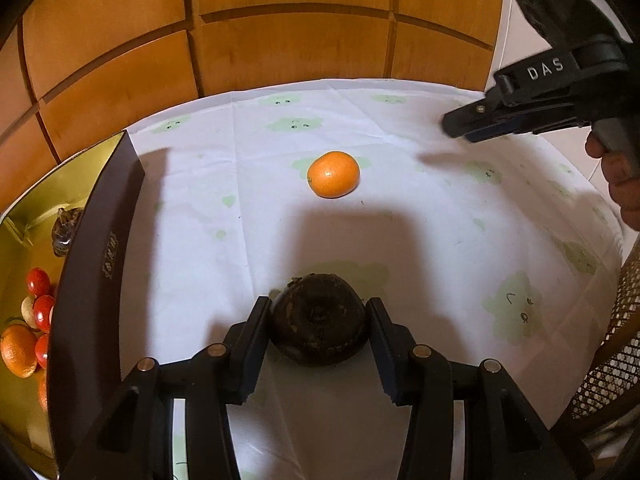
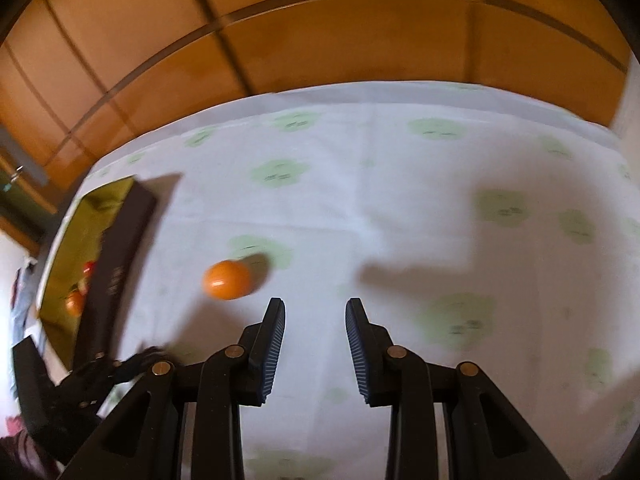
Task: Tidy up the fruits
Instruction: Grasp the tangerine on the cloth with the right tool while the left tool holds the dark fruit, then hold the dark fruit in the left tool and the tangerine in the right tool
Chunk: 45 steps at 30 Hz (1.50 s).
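Note:
My left gripper (image 1: 318,309) is shut on a dark brown, rough round fruit (image 1: 318,330) that rests on the white tablecloth (image 1: 440,240), one pad on each side of it. An orange (image 1: 333,174) lies loose on the cloth beyond it, and it appears blurred in the right wrist view (image 2: 227,280). My right gripper (image 2: 315,306) hovers above the cloth just right of the orange, its jaws a little apart with nothing between them. It also shows at the upper right of the left wrist view (image 1: 456,122).
A dark box with a gold lining (image 1: 92,264) stands at the left (image 2: 120,240). It holds cherry tomatoes (image 1: 40,304), an orange (image 1: 18,350) and a dark fruit (image 1: 66,230). Wood panelling (image 1: 296,48) backs the table. A cane chair (image 1: 612,344) stands at the right.

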Tool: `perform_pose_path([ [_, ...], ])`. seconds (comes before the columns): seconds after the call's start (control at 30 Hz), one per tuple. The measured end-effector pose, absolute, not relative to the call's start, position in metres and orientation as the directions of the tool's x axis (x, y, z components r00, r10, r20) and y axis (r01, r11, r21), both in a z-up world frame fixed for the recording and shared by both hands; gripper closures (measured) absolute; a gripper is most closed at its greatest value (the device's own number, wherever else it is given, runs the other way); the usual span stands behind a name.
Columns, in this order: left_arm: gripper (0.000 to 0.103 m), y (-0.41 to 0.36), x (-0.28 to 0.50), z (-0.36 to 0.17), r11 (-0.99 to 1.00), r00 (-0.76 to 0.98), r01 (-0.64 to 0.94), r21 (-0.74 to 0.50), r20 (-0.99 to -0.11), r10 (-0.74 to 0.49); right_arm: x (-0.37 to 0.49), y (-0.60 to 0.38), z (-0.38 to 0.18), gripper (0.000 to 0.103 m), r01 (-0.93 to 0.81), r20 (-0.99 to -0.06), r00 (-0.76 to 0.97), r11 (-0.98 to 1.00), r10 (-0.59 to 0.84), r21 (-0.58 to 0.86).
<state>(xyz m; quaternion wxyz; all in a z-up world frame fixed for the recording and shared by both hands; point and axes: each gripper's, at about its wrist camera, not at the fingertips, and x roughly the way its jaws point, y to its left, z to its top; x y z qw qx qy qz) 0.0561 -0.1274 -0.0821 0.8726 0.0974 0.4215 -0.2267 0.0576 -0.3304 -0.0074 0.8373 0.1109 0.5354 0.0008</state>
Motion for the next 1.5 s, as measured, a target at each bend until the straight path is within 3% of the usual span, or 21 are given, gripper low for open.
perform_pose_path([
  [0.1, 0.055, -0.126, 0.056, -0.082, 0.879, 0.541, 0.476, -0.030, -0.778, -0.319, 0.068, -0.314, -0.015, 0.066, 0.105, -0.894, 0.400, 0.959, 0.203, 0.265],
  [0.23, 0.055, -0.126, 0.055, -0.082, 0.881, 0.542, 0.472, -0.037, -0.776, -0.323, 0.081, -0.294, -0.027, 0.066, 0.111, -0.900, 0.387, 0.959, 0.200, 0.262],
  [0.4, 0.055, -0.124, 0.057, -0.082, 0.879, 0.537, 0.474, -0.056, -0.772, -0.339, 0.095, -0.264, -0.036, 0.063, 0.016, -0.912, 0.383, 0.986, 0.147, 0.165],
  [0.57, 0.055, -0.124, 0.057, -0.083, 0.878, 0.540, 0.474, -0.063, -0.767, -0.346, 0.108, -0.246, -0.042, 0.049, -0.071, -0.929, 0.359, 0.995, 0.088, 0.067],
  [0.77, 0.055, -0.124, 0.056, -0.083, 0.878, 0.542, 0.473, -0.066, -0.764, -0.350, 0.121, -0.236, -0.062, 0.049, -0.116, -0.950, 0.308, 0.993, 0.046, 0.010],
  [0.83, 0.055, -0.123, 0.056, -0.084, 0.878, 0.543, 0.474, -0.067, -0.763, -0.351, 0.120, -0.237, -0.067, 0.062, -0.112, -0.953, 0.303, 0.994, 0.022, -0.012],
  [1.5, 0.055, -0.121, 0.059, -0.077, 0.893, 0.545, 0.446, -0.062, -0.772, -0.326, 0.068, -0.268, -0.062, 0.062, 0.015, -0.936, 0.352, 1.000, -0.008, -0.003],
])
